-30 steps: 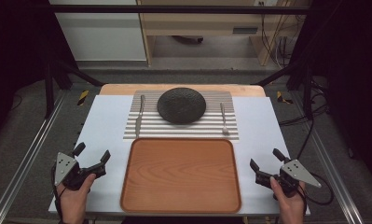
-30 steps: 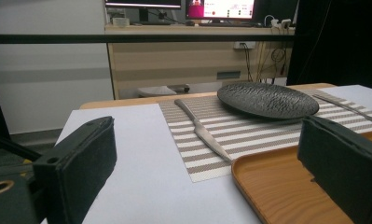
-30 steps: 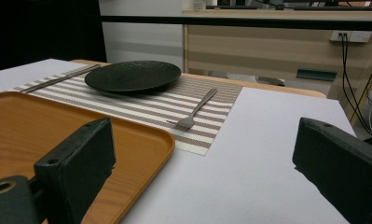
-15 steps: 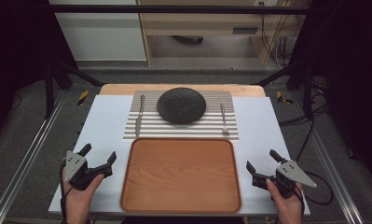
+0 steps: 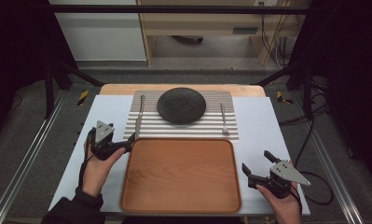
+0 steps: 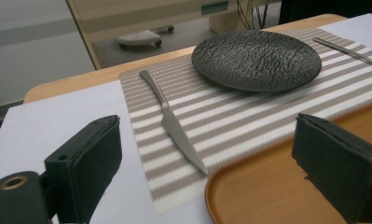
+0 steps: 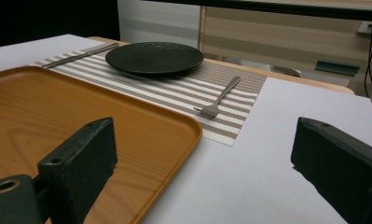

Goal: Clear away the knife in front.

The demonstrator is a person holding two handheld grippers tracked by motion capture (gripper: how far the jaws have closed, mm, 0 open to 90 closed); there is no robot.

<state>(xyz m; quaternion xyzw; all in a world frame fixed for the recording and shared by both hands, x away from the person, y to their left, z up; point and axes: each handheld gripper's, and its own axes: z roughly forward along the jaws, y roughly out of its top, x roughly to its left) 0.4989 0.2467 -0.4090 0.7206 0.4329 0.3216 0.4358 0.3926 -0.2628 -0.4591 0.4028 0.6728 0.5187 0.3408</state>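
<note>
Knife [image 6: 174, 126] ahead of left hand-held gripper [image 5: 127, 145], jaws apart, level.

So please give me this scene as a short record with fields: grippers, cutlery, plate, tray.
left gripper: open, beside the knife tip
right gripper: open, right of the tray
silver table knife: flat on the striped placemat, untouched
silver fork: on the mat's right side
round black textured plate: centred on the mat
rectangular wooden tray: empty
</note>
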